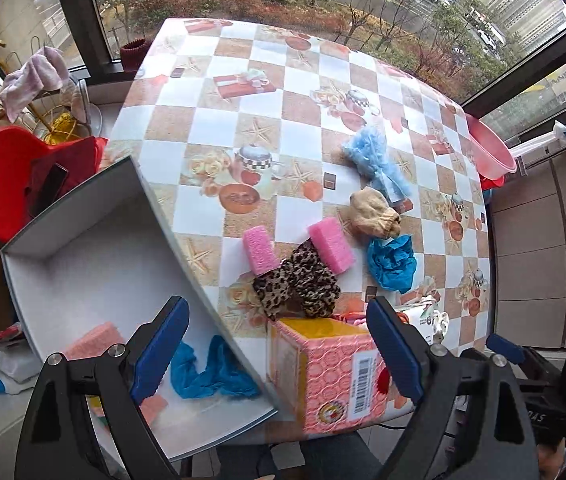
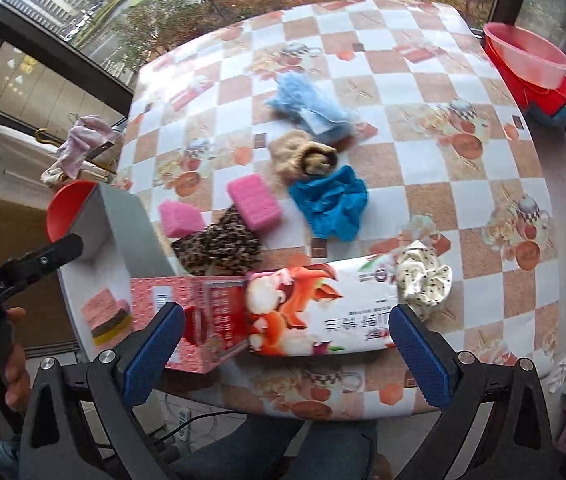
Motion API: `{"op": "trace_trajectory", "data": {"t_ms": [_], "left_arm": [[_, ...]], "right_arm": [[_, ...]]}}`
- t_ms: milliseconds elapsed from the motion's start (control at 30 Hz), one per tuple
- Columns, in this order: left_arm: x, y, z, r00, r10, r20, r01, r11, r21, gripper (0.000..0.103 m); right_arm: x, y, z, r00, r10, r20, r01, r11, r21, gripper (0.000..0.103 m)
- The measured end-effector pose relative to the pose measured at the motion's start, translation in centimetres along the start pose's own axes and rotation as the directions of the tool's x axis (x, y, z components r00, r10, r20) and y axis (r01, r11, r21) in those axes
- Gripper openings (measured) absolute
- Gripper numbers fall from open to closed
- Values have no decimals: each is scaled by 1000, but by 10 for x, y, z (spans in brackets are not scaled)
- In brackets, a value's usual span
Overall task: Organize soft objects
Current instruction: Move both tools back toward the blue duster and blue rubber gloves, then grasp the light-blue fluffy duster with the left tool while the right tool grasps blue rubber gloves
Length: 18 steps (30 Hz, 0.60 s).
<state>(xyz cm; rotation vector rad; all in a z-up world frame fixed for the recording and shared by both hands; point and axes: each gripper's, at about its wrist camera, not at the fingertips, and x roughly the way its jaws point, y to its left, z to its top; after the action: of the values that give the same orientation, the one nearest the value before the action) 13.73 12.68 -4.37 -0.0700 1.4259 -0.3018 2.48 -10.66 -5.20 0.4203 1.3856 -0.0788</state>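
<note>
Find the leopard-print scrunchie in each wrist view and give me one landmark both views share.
Left wrist view: the leopard-print scrunchie lies lower centre, just above the pink carton.
Right wrist view: the scrunchie lies left of centre, just above that carton.
Shared landmark: the two pink sponges, one either side of the scrunchie's top edge and touching it in both views.

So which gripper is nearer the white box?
Left. The left gripper hangs open right over the near corner of the white box, one finger above its inside. The right gripper, also open, sits further along the table, past the pink carton.
</note>
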Motion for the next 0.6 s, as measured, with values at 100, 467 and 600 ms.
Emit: {"op": "trace_trajectory", "data": {"t_ms": [100, 467, 600], "left_arm": [[24, -25, 24, 999, -4, -41, 3, 1000, -15, 92], [140, -111, 117, 987, -18, -163, 10, 999, -47, 92], [184, -127, 139, 978, 6, -209, -11, 1000, -21, 92]], "right_arm": [[15, -25, 12, 1000, -8, -29, 8, 1000, 24, 103], [97, -43, 62, 991, 27, -133, -33, 999, -43, 103], [119, -44, 75, 989, 14, -144, -28, 995, -98, 103]]}}
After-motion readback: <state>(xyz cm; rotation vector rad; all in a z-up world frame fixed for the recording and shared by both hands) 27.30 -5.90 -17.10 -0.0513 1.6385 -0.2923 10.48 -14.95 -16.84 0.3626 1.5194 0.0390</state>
